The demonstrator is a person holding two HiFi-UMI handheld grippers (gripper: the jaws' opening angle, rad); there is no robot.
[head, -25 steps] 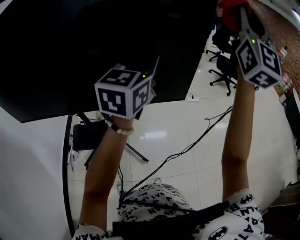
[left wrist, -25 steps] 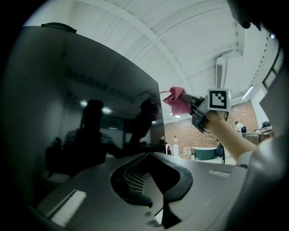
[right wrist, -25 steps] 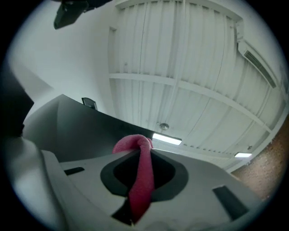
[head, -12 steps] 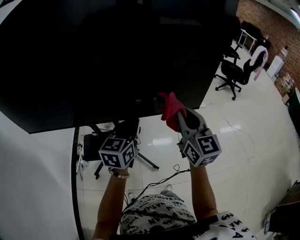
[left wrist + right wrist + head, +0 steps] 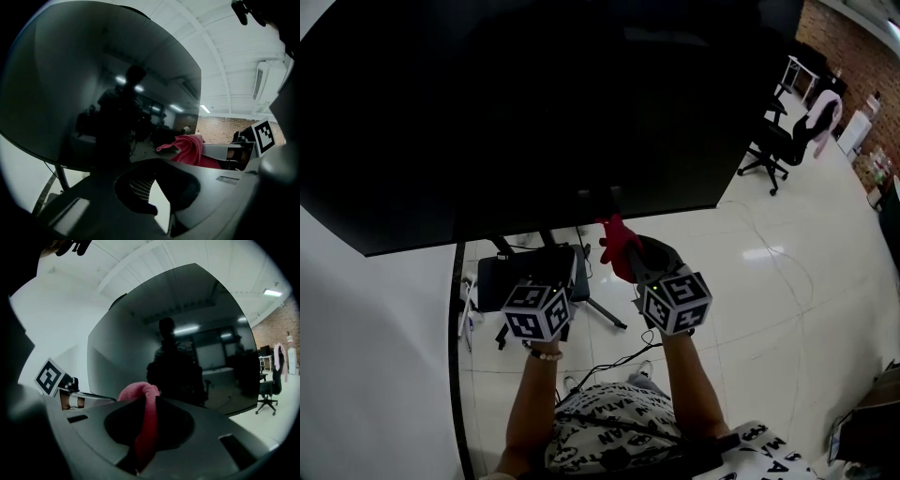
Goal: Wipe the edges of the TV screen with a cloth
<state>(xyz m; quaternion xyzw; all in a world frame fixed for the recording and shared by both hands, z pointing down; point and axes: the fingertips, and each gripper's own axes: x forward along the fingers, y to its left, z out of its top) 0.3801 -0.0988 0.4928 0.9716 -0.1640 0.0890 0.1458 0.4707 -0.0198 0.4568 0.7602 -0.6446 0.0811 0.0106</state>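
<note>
The big black TV screen fills the top of the head view; its bottom edge runs just above both grippers. My right gripper is shut on a red cloth, which sticks up just under that bottom edge, near its middle. The right gripper view shows the cloth folded between the jaws of the right gripper, with the screen ahead. My left gripper hangs beside it, lower left, jaws together and holding nothing. In the left gripper view, past the left gripper, I see the screen and the cloth.
The TV stand's dark base and legs sit on the glossy white floor under the left gripper. Cables trail by the person's feet. An office chair with a pink garment stands at the right. A white wall is at the left.
The right gripper with the cloth came down from the screen's upper right to just under the bottom edge and leftward. The left gripper dropped too, from beside the screen to below it.
</note>
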